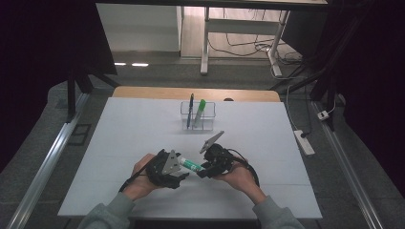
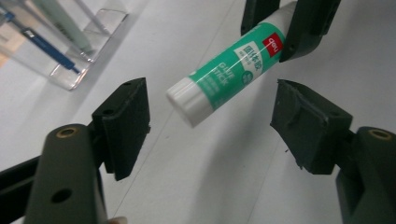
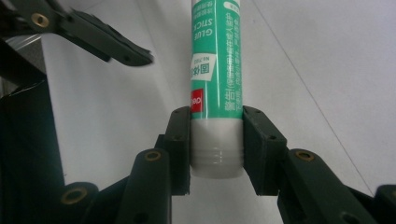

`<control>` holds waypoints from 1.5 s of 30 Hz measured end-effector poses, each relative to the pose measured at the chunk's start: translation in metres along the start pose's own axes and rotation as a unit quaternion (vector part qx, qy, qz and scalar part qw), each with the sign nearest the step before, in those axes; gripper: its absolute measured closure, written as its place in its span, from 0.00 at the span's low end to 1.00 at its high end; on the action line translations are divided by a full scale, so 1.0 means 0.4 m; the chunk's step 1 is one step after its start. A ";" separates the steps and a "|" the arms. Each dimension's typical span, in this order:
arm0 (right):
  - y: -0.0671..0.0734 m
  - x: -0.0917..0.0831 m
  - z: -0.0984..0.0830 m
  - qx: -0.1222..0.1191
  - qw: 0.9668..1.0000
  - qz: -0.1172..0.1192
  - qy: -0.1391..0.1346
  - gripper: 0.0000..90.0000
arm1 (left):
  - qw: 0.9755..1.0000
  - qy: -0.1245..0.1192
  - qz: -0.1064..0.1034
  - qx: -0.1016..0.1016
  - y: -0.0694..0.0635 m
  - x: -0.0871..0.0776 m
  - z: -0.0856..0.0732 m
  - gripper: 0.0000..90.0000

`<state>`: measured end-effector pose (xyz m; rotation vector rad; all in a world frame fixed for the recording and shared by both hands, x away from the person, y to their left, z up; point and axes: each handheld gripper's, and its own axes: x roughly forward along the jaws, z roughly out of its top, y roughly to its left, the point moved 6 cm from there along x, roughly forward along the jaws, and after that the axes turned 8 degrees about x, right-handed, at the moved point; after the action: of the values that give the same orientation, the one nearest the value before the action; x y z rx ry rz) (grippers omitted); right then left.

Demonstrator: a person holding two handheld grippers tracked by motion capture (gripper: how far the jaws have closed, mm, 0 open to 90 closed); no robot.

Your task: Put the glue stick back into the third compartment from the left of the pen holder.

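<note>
My right tongs (image 3: 216, 140) are gripping one glue stick (image 3: 215, 70); my left tongs (image 2: 210, 126) are gaping around its cap. Two pens (image 1: 195, 112) are standing in one far holder (image 1: 197, 116).

the glue stick (image 2: 229, 70) is showing a green label with white lettering and a small red logo patch, over a white body and cap. the left gripper (image 2: 210, 126) and right gripper (image 3: 217, 144) are showing black jaws with brass-coloured rivets. the table (image 1: 143, 138) is looking white. the clear holder (image 1: 197, 116) is carrying a blue pen (image 1: 190, 109) and a green-capped marker (image 1: 199, 110).
</note>
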<state>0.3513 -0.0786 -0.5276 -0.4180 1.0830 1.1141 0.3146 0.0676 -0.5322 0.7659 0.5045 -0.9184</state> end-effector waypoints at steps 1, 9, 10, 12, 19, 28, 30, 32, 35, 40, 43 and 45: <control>0.002 -0.001 0.001 -0.004 1.000 0.001 0.001 0.72 | 1.000 0.000 -0.002 0.005 -0.002 0.002 0.001 0.32; 0.026 -0.006 0.007 -0.024 1.000 0.012 0.009 0.72 | 0.998 0.022 0.006 0.055 -0.021 0.018 0.008 0.39; 0.027 -0.006 0.007 -0.027 1.000 0.013 0.009 0.72 | 0.998 0.026 0.008 0.057 -0.021 0.019 0.007 0.41; 0.027 -0.006 0.007 -0.027 0.999 0.017 0.009 0.72 | 0.998 0.031 0.008 0.062 -0.021 0.022 0.005 0.44; 0.026 -0.020 0.010 -0.027 0.999 0.027 0.001 0.72 | 0.994 0.053 0.020 0.097 -0.026 0.028 -0.003 0.56; 0.035 -0.060 0.023 -0.034 0.998 0.031 -0.050 0.70 | 0.993 0.046 -0.029 0.103 -0.047 0.038 -0.015 0.71; 0.036 -0.070 0.026 -0.036 0.997 0.029 -0.063 0.69 | 0.994 0.041 -0.028 0.096 -0.047 0.034 -0.011 0.72; 0.035 -0.077 0.028 -0.038 0.996 0.022 -0.076 0.67 | 0.995 0.034 -0.030 0.086 -0.042 0.031 -0.011 0.72; 0.030 -0.090 0.035 -0.024 0.994 0.016 -0.107 0.63 | 0.997 0.030 -0.027 0.070 -0.031 0.027 -0.017 0.72; 0.018 -0.113 0.044 -0.013 0.987 0.005 -0.161 0.54 | 0.999 0.017 -0.021 0.041 -0.012 0.021 -0.025 0.73; 0.007 -0.125 0.046 -0.004 0.982 -0.008 -0.187 0.48 | 0.999 0.008 -0.017 0.027 -0.004 0.016 -0.028 0.73; -0.001 -0.131 0.046 0.004 0.978 -0.013 -0.206 0.44 | 1.000 0.002 -0.016 0.020 0.001 0.013 -0.030 0.73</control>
<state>0.3590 -0.0918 -0.4742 -0.1811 0.7139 1.1122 0.3169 0.0743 -0.5434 0.7971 0.5048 -0.9595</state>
